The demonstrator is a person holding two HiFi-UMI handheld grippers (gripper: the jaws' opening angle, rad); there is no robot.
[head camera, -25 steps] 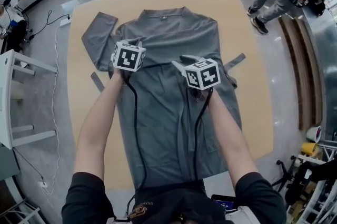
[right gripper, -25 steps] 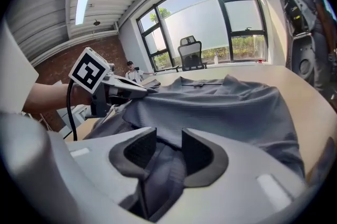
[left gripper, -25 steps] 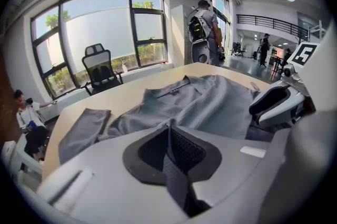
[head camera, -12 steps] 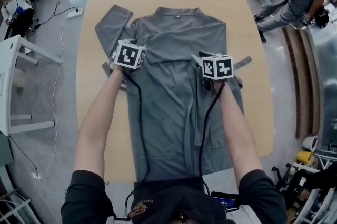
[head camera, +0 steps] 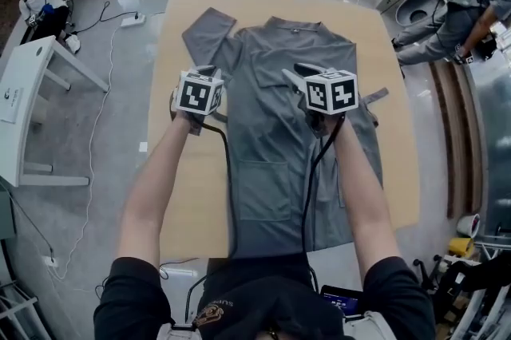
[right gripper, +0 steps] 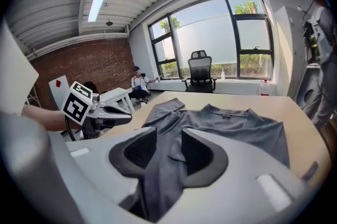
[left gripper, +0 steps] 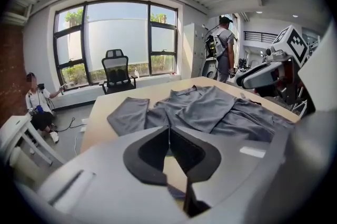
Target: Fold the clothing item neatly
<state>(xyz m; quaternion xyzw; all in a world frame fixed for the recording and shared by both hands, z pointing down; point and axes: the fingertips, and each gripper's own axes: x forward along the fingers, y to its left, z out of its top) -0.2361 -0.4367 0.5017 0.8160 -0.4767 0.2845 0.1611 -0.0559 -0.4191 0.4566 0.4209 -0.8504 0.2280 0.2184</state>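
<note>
Grey long-sleeved cloth garment (head camera: 271,155) spread flat on tan worktop (head camera: 204,211), collar at far side. Right tongs (right gripper: 168,133) clamp bunched fold (likely lifting it to fold over). Left tongs (left gripper: 169,132) just closing, tips together, nothing plainly between.

Bright daylight from the windows (left gripper: 121,33) — soft shadows, fisheye-bent edges, blurred near foreground.
</note>
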